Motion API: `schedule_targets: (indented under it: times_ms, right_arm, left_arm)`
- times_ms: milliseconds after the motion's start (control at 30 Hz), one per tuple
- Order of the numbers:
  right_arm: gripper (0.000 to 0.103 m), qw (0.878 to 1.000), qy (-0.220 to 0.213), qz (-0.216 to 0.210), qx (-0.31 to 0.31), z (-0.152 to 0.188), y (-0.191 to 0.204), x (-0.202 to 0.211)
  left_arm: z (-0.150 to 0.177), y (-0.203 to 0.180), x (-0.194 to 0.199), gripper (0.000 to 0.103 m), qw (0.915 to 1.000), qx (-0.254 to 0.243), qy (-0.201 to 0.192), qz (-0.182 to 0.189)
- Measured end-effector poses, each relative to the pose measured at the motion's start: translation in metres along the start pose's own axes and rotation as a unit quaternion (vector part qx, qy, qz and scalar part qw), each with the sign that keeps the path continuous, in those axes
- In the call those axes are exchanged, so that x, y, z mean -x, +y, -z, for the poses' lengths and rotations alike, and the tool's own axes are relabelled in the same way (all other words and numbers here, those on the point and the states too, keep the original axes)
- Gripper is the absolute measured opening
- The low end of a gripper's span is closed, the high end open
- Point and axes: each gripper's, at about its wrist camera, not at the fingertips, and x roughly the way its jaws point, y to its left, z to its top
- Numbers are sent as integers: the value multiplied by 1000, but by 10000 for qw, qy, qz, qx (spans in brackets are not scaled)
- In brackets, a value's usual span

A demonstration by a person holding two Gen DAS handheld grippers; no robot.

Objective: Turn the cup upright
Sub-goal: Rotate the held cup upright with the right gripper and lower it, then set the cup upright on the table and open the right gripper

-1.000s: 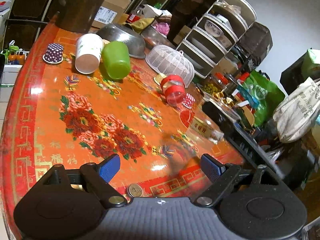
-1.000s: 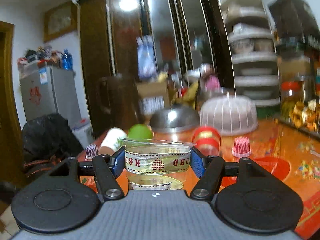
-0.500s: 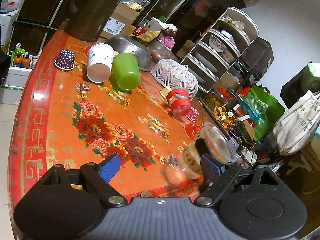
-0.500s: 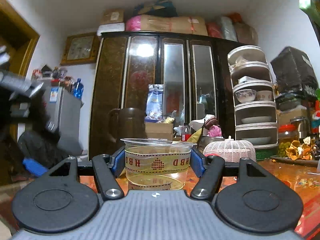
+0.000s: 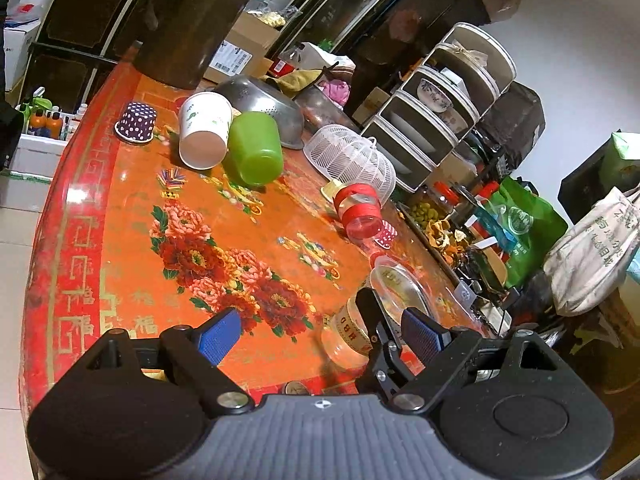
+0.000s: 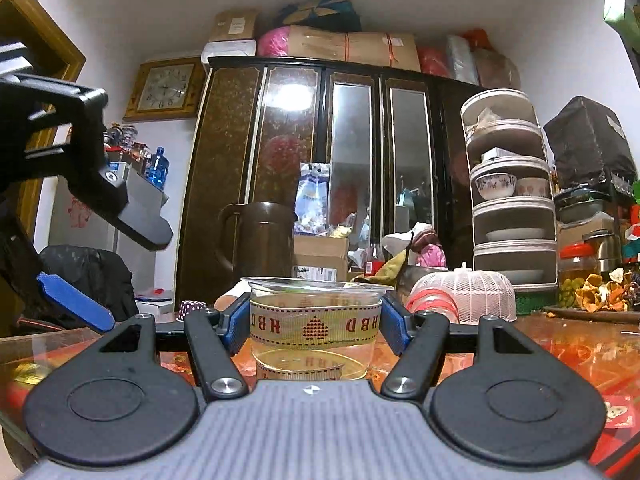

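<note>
A clear plastic cup [image 6: 315, 322] with a cream ribbon band marked HBD stands upright, mouth up, between my right gripper's blue pads. My right gripper [image 6: 315, 326] is shut on it, low over the red floral table [image 5: 120, 240]. In the left wrist view the same cup [image 5: 360, 320] sits near the table's front edge, with a right gripper finger [image 5: 370, 316] against it. My left gripper [image 5: 320, 334] is open and empty, just left of the cup and above the table.
A white paper cup [image 5: 204, 130], a green cup [image 5: 254, 148] and a red-banded clear cup [image 5: 360, 212] lie on their sides. A purple dotted cup [image 5: 138, 122] stands upside down. A metal colander [image 5: 264, 108] and white mesh cover [image 5: 352, 160] sit behind.
My right gripper lowered the upright cup toward the table, near my left gripper. The left wrist view has pulled back and now shows the cup beside its right finger.
</note>
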Motion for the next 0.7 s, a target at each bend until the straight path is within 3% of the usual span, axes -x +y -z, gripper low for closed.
schedule_targets:
  times_ms: [500,567,600,633,667,700]
  right_arm:
    - [75,9974,572,-224,-370,1,-4,-4]
    - [85,9967,659,-240,-399,-2,-5,-4]
    - [97,9962,719,-242,-434,-4,-5,-3]
    - [102,9953,786,-293,-486,-7,-6,-2]
    - [102,9943,850,-362,-527,-10,-7,1]
    - [102,9929,989,-376,-537,-14,-8,4]
  left_arm:
    - [1,0,2,90,10000,-14,7,-49]
    - [2,-1,2,90,9999,-70,-16,-128]
    - [3,-2,2,90,9997,-109,-74,-185]
    - [4,-2,3,93,9994,-181,-160,-235]
    - [4,-4,3,102,9987,-299,-279,-306]
    - [6,-5,4,103,9972,-461,-417,-408]
